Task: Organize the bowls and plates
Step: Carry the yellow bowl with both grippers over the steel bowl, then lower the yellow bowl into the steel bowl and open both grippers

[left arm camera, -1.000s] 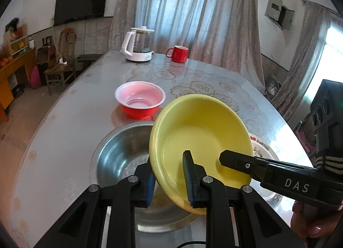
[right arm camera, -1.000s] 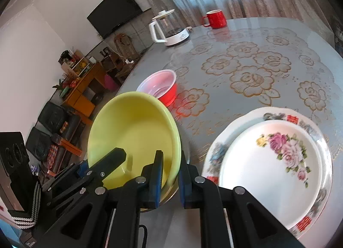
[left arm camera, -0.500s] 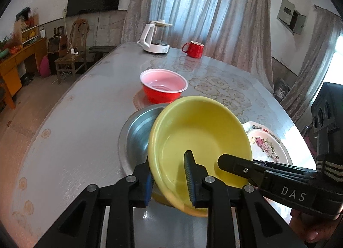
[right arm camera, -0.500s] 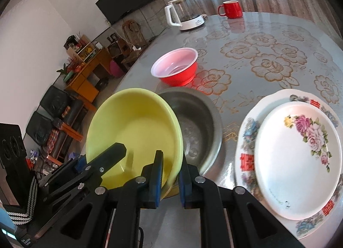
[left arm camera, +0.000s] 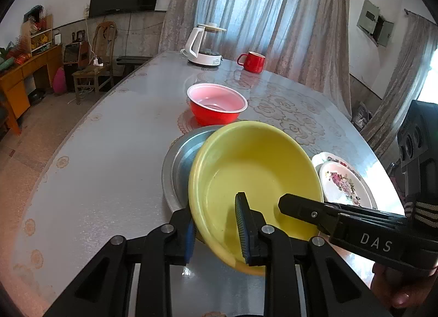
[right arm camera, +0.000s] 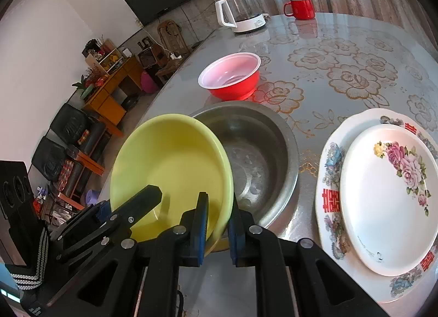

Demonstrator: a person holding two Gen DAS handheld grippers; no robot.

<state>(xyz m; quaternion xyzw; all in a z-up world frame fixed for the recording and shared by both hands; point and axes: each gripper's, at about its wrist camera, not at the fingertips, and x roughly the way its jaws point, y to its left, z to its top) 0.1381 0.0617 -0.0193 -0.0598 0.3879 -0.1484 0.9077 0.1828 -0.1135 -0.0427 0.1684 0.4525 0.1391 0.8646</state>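
Yellow bowl (left arm camera: 254, 177) is what both my claws hold, tilted above the near edge of the steel basin (left arm camera: 178, 163), its lower side dipping into the basin's mouth. Going from the left: my left claw (left arm camera: 216, 232) is closed on the bowl's near rim, one blue pad outside the wall and the other inside the bowl. Behind it the basin sits on the table (left arm camera: 104, 158), and beyond the basin stands a red bowl (left arm camera: 216, 106) with a pale inside, just past the basin's far rim and apart from it. Farther back, near the far edge of the table, are a white kettle (left arm camera: 204, 47) and, to its right, a red mug (left arm camera: 253, 62), well apart from the dishes. My right claw (right arm camera: 217, 224) pinches the rim of the bowl on its other side, pads narrow, one inside and one outside, and in the left camera its black fingers reach in across the bowl's right edge. Right of the basin, two flowered plates are stacked: a smaller plate (right arm camera: 391, 193) with pink roses lies on a larger plate (right arm camera: 332, 180) with red characters on its border. The stack sits just beside the basin without touching it. A fingertip (left arm camera: 401, 299) of my right hand shows at the lower right corner of the left view.
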